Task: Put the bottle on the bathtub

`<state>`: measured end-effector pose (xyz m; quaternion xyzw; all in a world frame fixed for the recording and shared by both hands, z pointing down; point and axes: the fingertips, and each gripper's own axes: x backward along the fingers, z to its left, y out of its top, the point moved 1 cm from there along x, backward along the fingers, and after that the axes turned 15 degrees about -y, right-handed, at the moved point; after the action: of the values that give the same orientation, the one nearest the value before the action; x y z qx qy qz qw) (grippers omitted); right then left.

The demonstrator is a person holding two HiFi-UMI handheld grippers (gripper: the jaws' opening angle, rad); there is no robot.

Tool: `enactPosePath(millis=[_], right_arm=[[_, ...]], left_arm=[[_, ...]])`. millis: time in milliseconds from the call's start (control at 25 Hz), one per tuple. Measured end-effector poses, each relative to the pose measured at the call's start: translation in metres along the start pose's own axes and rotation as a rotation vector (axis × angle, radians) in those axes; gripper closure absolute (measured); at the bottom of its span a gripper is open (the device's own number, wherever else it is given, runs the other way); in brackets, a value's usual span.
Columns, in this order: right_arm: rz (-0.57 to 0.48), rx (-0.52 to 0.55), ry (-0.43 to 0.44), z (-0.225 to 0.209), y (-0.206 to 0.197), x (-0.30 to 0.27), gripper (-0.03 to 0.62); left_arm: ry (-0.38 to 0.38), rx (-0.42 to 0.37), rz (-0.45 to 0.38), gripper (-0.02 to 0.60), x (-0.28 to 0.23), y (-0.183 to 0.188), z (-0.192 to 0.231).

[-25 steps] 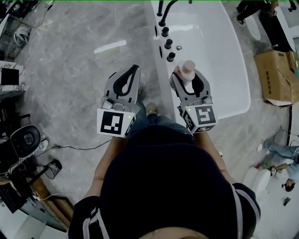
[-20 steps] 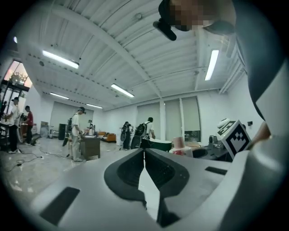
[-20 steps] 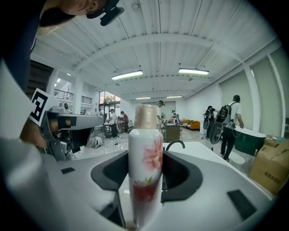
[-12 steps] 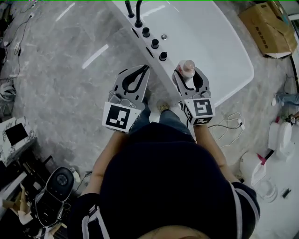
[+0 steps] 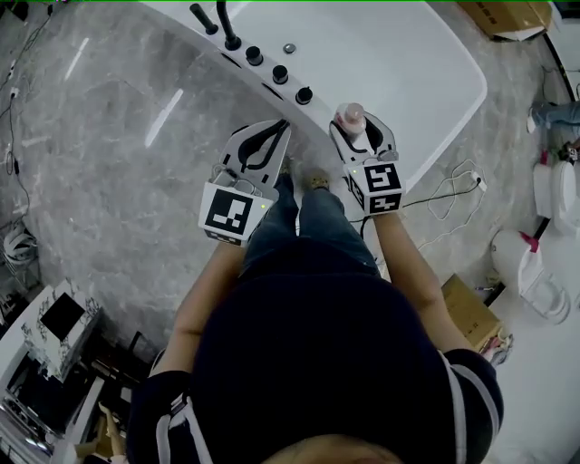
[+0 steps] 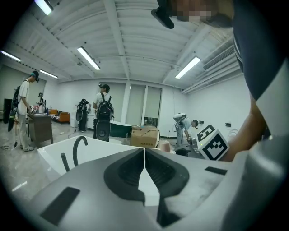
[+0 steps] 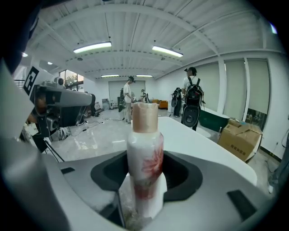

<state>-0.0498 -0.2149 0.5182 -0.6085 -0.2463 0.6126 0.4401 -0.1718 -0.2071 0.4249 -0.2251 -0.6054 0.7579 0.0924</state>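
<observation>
My right gripper [image 5: 356,134] is shut on a white bottle [image 5: 351,119] with a pink cap and a red flower print, held upright over the white bathtub's near rim [image 5: 319,127]. In the right gripper view the bottle [image 7: 145,158] stands between the jaws, with the tub's broad white rim [image 7: 203,144] behind it. My left gripper [image 5: 261,145] is shut and empty, level with the right one, over the grey floor just left of the tub. Its closed jaws [image 6: 144,159] meet in the left gripper view, with the tub [image 6: 90,151] beyond them.
A black faucet [image 5: 223,20] and three black knobs [image 5: 275,72] line the tub's left rim. Cardboard boxes [image 5: 503,13] lie beyond the tub and by my right [image 5: 471,313]. A white cable [image 5: 453,195] trails on the floor. Several people stand in the room [image 6: 104,115].
The head view has swung, so the tub now lies further up and left in frame. Both grippers kept their places side by side, the bottle still held in the right one.
</observation>
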Motion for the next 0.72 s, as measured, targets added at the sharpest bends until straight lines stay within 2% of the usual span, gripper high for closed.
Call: enactPosePath(millis=[280, 520, 720], right_arm=[[0.129, 0.045, 0.006, 0.003, -0.046, -0.033, 0.356], [0.217, 0.083, 0.030, 0.000, -0.078, -0.059, 0.358], [0.252, 0.111, 0.059, -0.002, -0.094, -0.084, 0.359]], left_arm=[[-0.087, 0.054, 0.058, 0.551, -0.032, -0.030, -0.002], [-0.085, 0.084, 0.117, 0.551, -0.050, -0.053, 0.001], [-0.056, 0.129, 0.137, 0.551, -0.064, -0.061, 0.007]])
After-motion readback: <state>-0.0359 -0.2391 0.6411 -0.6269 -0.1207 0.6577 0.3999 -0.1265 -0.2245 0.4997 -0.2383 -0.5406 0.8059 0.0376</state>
